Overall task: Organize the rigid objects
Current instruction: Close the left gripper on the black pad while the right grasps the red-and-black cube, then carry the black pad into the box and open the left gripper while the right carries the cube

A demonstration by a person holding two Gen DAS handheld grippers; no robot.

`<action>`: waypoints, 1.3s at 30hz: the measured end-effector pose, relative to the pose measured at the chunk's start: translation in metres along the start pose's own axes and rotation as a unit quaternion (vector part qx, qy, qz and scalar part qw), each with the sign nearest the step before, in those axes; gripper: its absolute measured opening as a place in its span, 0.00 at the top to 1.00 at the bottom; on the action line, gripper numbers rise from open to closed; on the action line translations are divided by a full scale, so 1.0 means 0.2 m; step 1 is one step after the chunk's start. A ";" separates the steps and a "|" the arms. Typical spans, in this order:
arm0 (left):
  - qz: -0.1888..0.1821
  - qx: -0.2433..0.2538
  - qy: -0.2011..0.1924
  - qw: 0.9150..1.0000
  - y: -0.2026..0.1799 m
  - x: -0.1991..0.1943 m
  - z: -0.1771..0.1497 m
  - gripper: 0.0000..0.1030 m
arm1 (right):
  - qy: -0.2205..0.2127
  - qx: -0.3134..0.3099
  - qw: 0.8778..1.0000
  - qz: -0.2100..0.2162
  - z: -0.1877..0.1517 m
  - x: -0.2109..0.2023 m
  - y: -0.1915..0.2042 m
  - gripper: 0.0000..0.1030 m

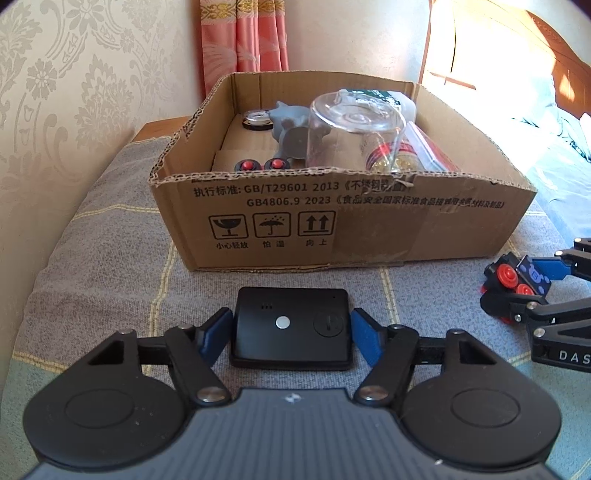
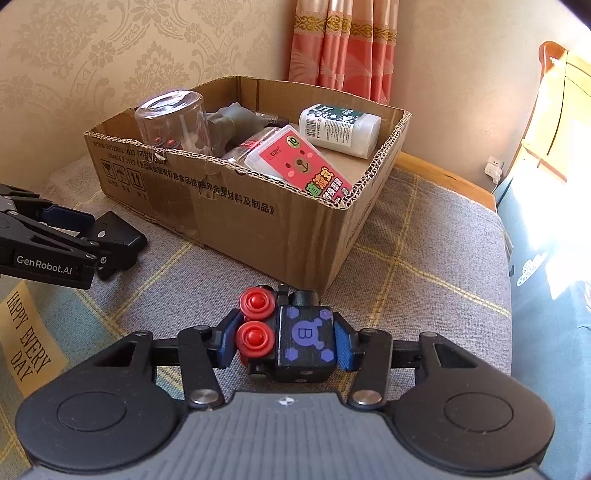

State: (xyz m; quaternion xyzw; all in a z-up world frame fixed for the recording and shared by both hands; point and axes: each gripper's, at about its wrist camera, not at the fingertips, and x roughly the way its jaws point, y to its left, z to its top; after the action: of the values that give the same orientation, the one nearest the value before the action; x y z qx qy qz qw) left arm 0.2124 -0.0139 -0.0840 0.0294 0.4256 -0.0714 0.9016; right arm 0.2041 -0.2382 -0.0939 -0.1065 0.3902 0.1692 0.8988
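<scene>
left tongs [image 1: 291, 334] pinch black device [image 1: 291, 332] | right tongs [image 2: 284, 341] clamp toy block [image 2: 291, 339] | both before cardboard box [image 1: 369, 236] (already part-filled); two left

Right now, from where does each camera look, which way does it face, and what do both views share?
Left wrist: sits on the left gripper, looks forward and down at a black device between its fingers; the right gripper shows at the right edge.
Right wrist: sits on the right gripper, which is shut on a toy block; the left gripper shows at left.
Shared: cardboard box, glass cup, curtain.
</scene>
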 end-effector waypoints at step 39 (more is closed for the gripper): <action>0.013 0.017 -0.082 0.996 0.15 -0.19 0.61 0.33 | -0.069 -0.028 0.997 -0.007 0.44 -0.27 -0.05 0.47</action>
State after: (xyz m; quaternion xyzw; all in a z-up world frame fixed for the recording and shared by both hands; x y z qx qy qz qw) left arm 0.2862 0.0059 0.0225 0.0445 0.3483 -0.0688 0.9338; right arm 0.2319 -0.2319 0.0053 -0.1223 0.3221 0.1805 0.9213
